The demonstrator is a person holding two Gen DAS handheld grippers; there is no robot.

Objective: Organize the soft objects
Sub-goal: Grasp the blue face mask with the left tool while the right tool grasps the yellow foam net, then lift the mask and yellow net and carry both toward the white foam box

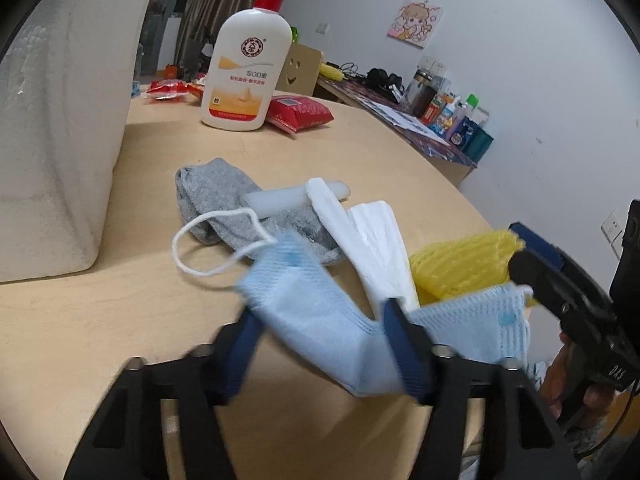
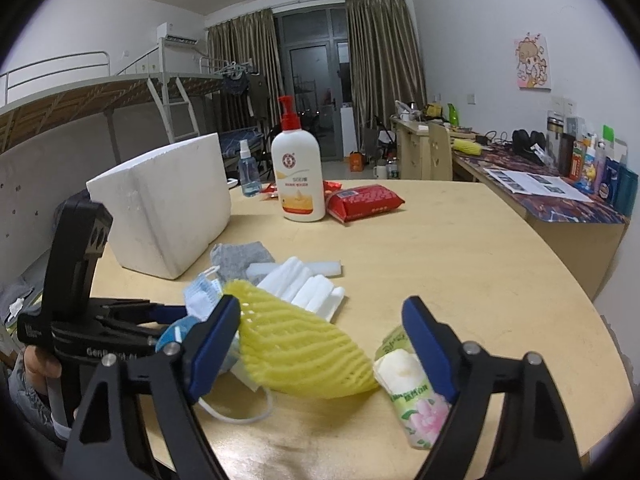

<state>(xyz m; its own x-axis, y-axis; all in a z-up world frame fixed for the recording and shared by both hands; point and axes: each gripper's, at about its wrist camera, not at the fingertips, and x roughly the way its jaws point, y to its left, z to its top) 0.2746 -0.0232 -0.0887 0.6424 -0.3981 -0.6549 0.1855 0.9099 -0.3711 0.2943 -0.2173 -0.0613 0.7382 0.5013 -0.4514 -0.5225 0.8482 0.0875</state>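
Note:
A blue face mask [image 1: 320, 320] lies between the fingers of my left gripper [image 1: 324, 340], draped over the right finger; the jaws are open around it. Its white ear loop [image 1: 208, 248] hangs to the left. Behind it lie a grey sock [image 1: 224, 204], white tissues [image 1: 372, 240], a white foam stick [image 1: 280, 200] and a yellow foam net [image 1: 460, 268]. My right gripper [image 2: 324, 344] is open, with the yellow foam net [image 2: 304, 352] between its fingers. A small tissue pack [image 2: 408, 384] lies by its right finger. The mask [image 2: 200, 300] shows at the net's left.
A white foam box [image 2: 168, 208] stands at the table's left. A lotion pump bottle [image 2: 298, 176] and a red wipes pack [image 2: 364, 202] stand farther back, with a small spray bottle [image 2: 248, 172]. A cluttered desk [image 2: 560, 200] runs along the right wall.

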